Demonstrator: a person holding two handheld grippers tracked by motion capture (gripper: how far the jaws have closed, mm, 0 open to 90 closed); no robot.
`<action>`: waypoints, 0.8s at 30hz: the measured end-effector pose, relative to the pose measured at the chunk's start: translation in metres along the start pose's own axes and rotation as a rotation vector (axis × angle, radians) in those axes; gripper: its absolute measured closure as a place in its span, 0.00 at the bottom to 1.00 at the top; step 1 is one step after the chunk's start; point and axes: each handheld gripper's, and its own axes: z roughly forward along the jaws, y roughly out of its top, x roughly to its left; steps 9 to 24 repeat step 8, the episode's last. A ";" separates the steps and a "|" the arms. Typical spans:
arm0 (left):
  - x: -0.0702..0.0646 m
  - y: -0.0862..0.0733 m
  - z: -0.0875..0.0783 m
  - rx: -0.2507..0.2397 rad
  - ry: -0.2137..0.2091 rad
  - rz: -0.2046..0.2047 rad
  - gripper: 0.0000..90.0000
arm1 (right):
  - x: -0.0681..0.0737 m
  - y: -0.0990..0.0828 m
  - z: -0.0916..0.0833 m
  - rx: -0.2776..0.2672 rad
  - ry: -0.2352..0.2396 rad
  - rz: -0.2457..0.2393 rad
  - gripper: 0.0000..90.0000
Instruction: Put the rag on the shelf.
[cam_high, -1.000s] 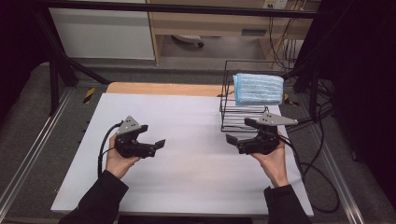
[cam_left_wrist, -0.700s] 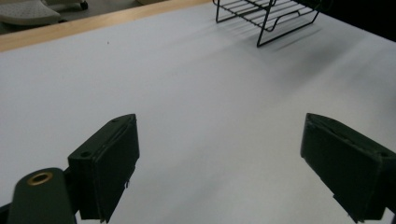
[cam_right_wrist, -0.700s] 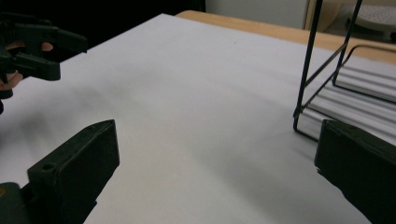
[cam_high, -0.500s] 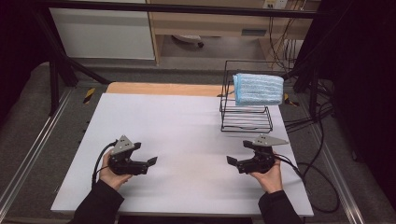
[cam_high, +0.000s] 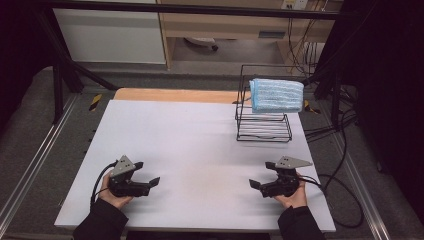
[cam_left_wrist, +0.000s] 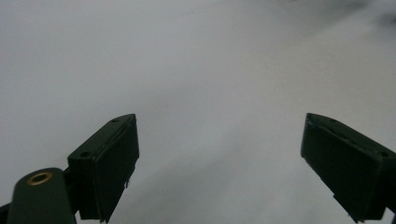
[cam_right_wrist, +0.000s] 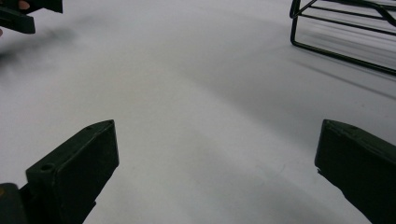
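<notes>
Both claws, left claw (cam_high: 152, 183) and right claw (cam_high: 255, 184), jaws apart, empty; wire rack (cam_high: 263, 129) with blue towel (cam_high: 276, 95) far right.

A big white table (cam_high: 200, 145) is sitting in the middle of a dark room. A strip of wood (cam_high: 175, 95) is showing along its far edge. Grey floor (cam_high: 30, 130) is lying all around it. Metal rails (cam_high: 25, 175) are running along the floor on both sides. A black frame (cam_high: 60, 65) is standing behind the table on the left. A white cabinet (cam_high: 110, 35) and a wooden shelf (cam_high: 240, 25) are standing at the back. Black cables (cam_high: 345, 165) are hanging and curling on the right side. Light is falling mostly on the table.
</notes>
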 end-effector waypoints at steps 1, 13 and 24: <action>0.000 -0.001 0.000 0.002 -0.001 -0.001 0.13 | 0.000 -0.001 0.000 0.006 0.000 -0.001 0.00; 0.001 -0.001 -0.001 -0.001 -0.002 -0.005 0.13 | -0.001 -0.003 0.005 0.032 0.001 -0.011 0.00; 0.001 -0.001 -0.001 -0.001 -0.002 -0.005 0.13 | -0.001 -0.003 0.005 0.032 0.001 -0.011 0.00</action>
